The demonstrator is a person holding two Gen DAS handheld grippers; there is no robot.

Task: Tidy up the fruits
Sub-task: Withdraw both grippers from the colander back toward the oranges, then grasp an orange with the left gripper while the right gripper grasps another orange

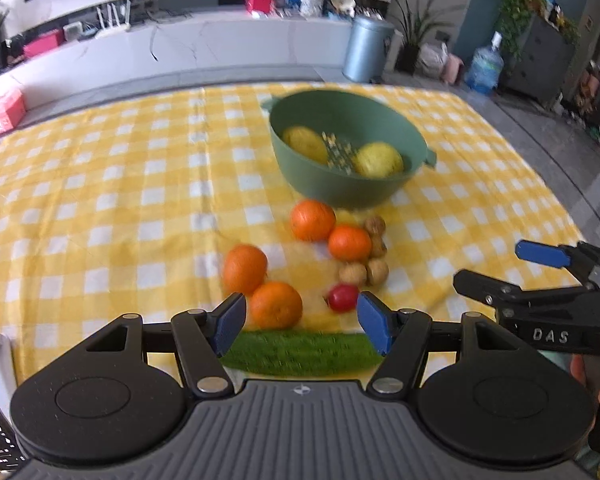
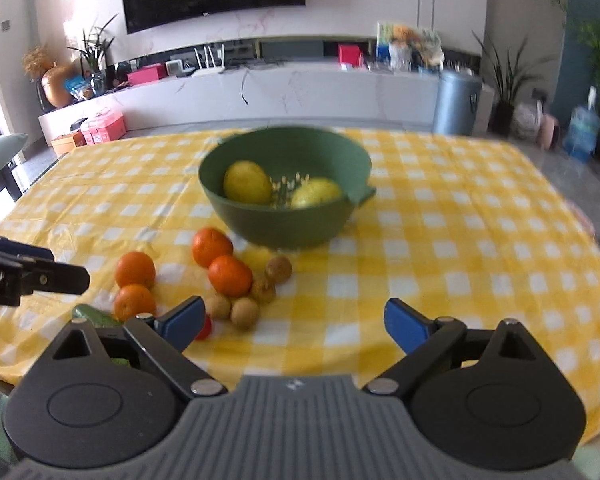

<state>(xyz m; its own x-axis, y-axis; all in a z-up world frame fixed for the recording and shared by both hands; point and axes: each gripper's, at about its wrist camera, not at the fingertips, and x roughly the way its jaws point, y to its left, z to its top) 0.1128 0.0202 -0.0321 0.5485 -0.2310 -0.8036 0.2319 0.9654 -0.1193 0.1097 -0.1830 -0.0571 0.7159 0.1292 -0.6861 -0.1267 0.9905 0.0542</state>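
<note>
A green bowl (image 1: 384,196) (image 2: 260,220) on the yellow checked tablecloth holds two yellow fruits (image 1: 305,144) (image 2: 247,182). In front of it lie several oranges (image 1: 276,305) (image 2: 230,275), several small brown round fruits (image 1: 353,273) (image 2: 245,312), a red cherry tomato (image 1: 342,298) (image 2: 205,328) and a cucumber (image 1: 300,353) (image 2: 96,317). My left gripper (image 1: 301,323) is open and empty, above the cucumber and nearest orange. My right gripper (image 2: 293,322) is open and empty, right of the fruit pile; it also shows in the left wrist view (image 1: 540,254).
The tablecloth (image 1: 100,184) (image 2: 460,240) covers the table. Beyond the far edge stand a white TV console (image 2: 260,92), a grey bin (image 2: 456,102), plants and a water jug (image 1: 485,67). Pink boxes (image 1: 2,114) sit on the floor at left.
</note>
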